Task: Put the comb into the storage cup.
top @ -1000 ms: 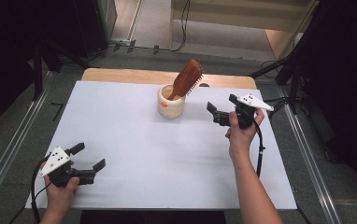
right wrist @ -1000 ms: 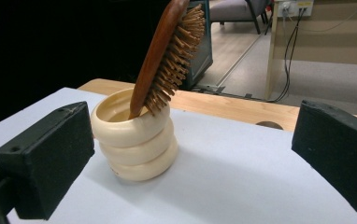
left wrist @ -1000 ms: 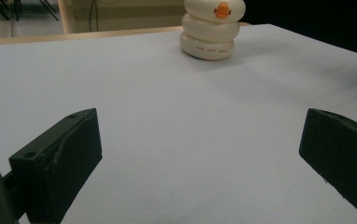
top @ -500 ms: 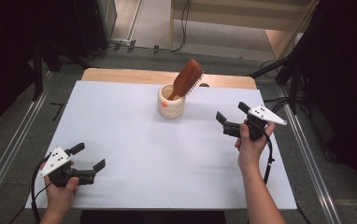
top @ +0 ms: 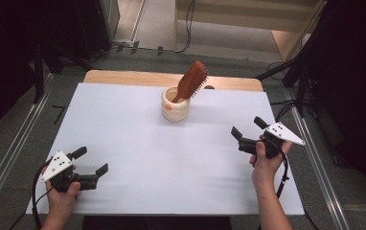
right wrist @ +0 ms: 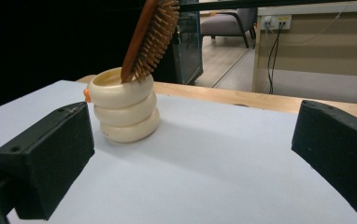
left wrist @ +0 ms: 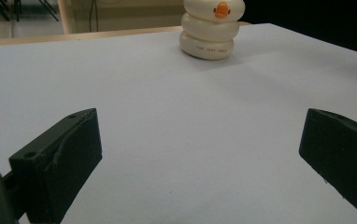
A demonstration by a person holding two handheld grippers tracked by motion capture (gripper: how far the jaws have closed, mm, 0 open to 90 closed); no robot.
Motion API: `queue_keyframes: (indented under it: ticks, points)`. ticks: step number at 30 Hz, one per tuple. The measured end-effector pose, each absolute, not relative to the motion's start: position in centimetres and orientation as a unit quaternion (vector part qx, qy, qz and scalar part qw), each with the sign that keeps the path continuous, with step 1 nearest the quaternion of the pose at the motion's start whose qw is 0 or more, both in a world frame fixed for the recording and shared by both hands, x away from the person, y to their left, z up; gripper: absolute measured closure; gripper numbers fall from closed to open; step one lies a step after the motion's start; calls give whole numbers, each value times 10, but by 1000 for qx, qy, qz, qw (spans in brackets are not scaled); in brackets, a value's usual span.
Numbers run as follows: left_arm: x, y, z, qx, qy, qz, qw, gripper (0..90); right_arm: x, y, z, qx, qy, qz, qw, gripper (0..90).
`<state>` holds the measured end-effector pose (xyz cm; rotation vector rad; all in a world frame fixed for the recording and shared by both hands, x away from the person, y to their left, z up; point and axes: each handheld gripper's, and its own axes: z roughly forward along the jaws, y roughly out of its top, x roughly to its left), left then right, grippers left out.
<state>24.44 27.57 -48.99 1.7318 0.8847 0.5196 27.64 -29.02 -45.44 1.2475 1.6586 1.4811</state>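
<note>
Hairbrush (top: 191, 81) leans, handle down, in ringed cream cup (top: 175, 104).

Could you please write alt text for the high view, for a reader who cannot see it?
A wooden hairbrush stands tilted, handle down, in a cream ribbed cup near the far middle of a white table. A person's hands hold two open, empty grippers apart from it: the left gripper at the near left corner, the right gripper at the right side.
</note>
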Motion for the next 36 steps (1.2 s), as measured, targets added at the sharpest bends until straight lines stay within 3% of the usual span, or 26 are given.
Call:
queue_keyframes:
  ticks: [36]
  points:
    - [243,277,-490,724,373,217,538,0,209,-338,-493,496,615,535,298,0]
